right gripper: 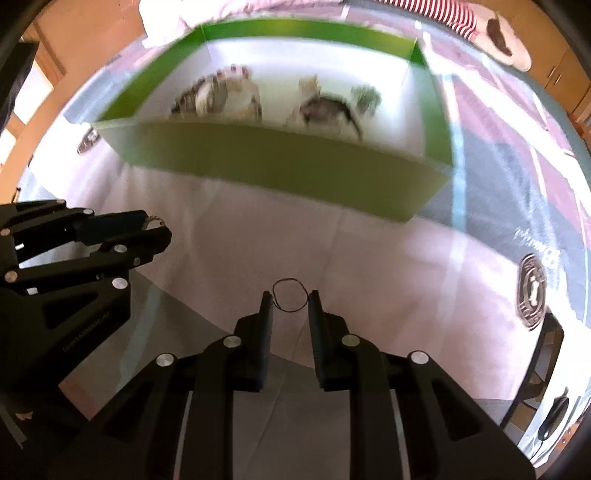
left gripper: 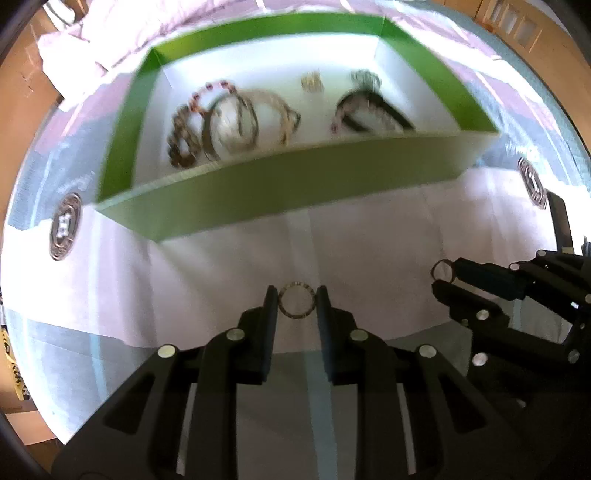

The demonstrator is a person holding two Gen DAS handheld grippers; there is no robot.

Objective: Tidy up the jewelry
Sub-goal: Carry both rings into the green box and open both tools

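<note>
**Both grippers carry rings in front of the green jewelry box**

In the left wrist view, the left gripper (left gripper: 297, 299) sits at bottom centre, its two fingers pinching a studded, gold-toned ring (left gripper: 297, 300) from either side. The ring faces the camera and hangs above the white cloth (left gripper: 221, 280). At the right edge of the same frame the right gripper (left gripper: 441, 278) reaches in from the side, a thin ring (left gripper: 442, 271) caught at its fingertips.

The right wrist view shows that thin dark ring (right gripper: 290, 295) at bottom centre, gripped between narrowly set fingers, while the left gripper (right gripper: 160, 230) enters from the left edge, closed on its own ring, of which only a pale studded bit shows.

Beyond both grippers, across the upper half of each frame, stands the green box (left gripper: 295, 192) with a white floor. Its near wall rises between the grippers and the contents. Inside, blurred by motion, lie a cluster of beaded bracelets (left gripper: 221, 122) at upper left, a small gold-coloured piece (left gripper: 312, 82) near the middle, and a dark bracelet group (left gripper: 369, 110) toward the right.

Round metal discs (left gripper: 64, 227) rest on the covering at the box's left and right corners. A striped fabric (right gripper: 443, 14) shows at the top right of the right wrist view.
</note>
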